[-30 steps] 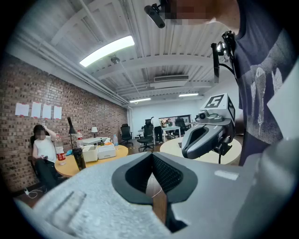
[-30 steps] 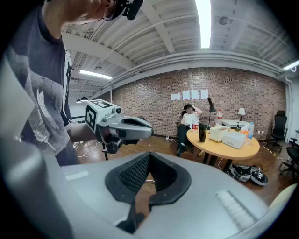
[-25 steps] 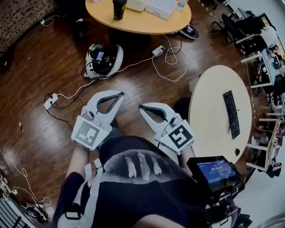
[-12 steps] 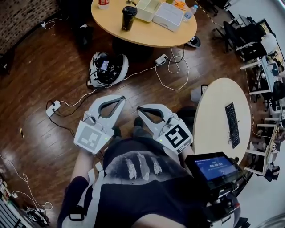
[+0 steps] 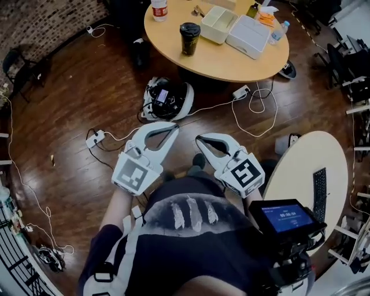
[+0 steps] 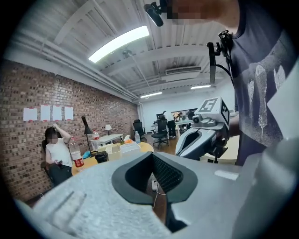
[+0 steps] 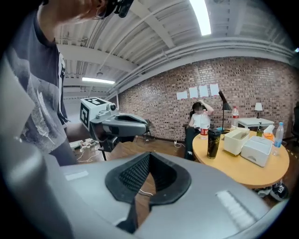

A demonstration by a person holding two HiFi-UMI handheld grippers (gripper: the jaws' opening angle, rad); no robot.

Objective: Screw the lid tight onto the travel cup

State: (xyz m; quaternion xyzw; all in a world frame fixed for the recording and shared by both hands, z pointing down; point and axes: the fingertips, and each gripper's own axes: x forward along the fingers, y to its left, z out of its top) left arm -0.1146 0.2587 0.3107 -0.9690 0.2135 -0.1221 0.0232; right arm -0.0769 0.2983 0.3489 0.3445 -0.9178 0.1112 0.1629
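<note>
The travel cup, dark with a black lid on top, stands upright on the round wooden table far ahead. It also shows as the cup in the right gripper view and, small, as the cup in the left gripper view. My left gripper and right gripper are held side by side over the wooden floor, well short of the table. Both are shut with nothing between the jaws. In its own view the left gripper shows its tips together, as does the right gripper.
On the table are two white boxes, a clear water bottle and a red-labelled bottle. A helmet-like device and cables lie on the floor ahead. A second table with a keyboard stands at the right. A person sits beyond the table.
The round table and cup have come lower and nearer in the head view as I and both grippers moved toward them. Both grippers stayed shut and empty.
</note>
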